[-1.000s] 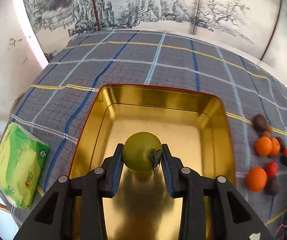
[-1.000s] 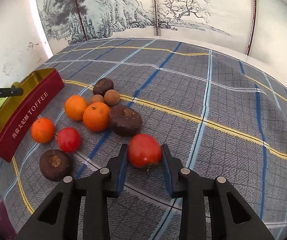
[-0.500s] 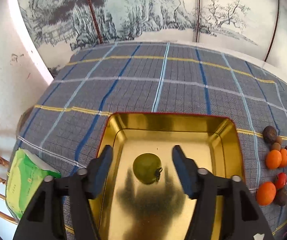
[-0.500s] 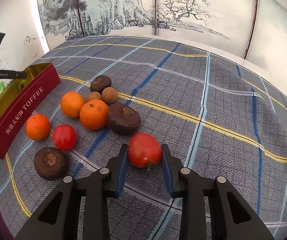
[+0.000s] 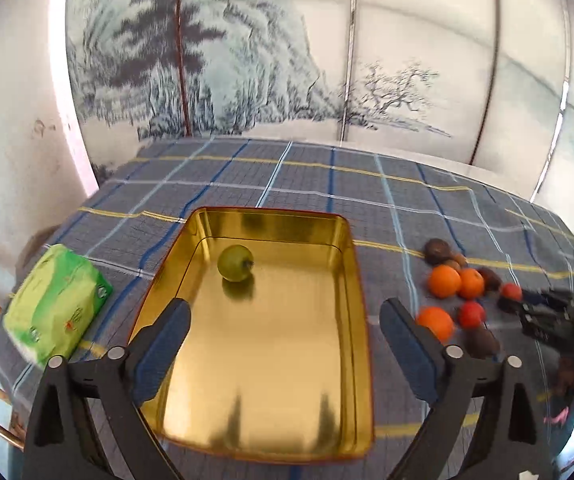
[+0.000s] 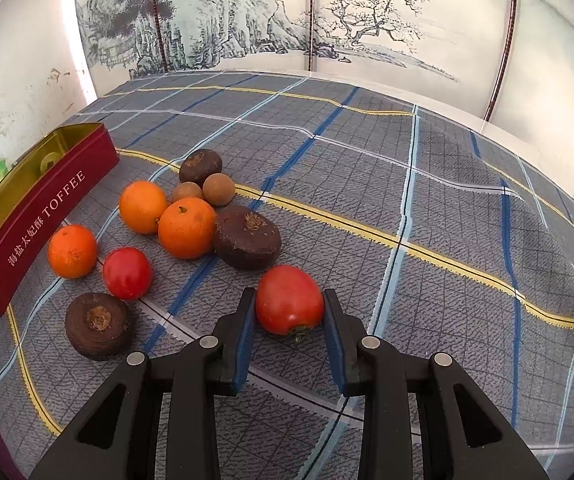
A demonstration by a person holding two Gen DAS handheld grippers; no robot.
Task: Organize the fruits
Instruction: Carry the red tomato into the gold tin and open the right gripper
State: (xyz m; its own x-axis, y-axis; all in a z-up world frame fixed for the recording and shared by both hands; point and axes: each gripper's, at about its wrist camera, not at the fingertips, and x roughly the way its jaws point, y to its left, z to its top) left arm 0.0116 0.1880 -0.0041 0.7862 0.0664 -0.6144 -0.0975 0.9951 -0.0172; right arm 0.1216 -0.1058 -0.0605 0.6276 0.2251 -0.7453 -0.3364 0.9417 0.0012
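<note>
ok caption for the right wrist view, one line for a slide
Right gripper closed on a red tomato on the plaid tablecloth, oranges and toffee tin to its left.

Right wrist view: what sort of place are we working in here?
Likely a room in a home, not a lab: a table under a plaid tablecloth, a folding screen painted with an ink landscape behind it, and a toffee tin used as the fruit tray.

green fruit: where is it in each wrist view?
Left wrist: green fruit lies in the far left part of the gold tin, ahead of the open left tool.
Right wrist: only a sliver shows over the tin wall, far left.
Shared landmark: the tin.
</note>
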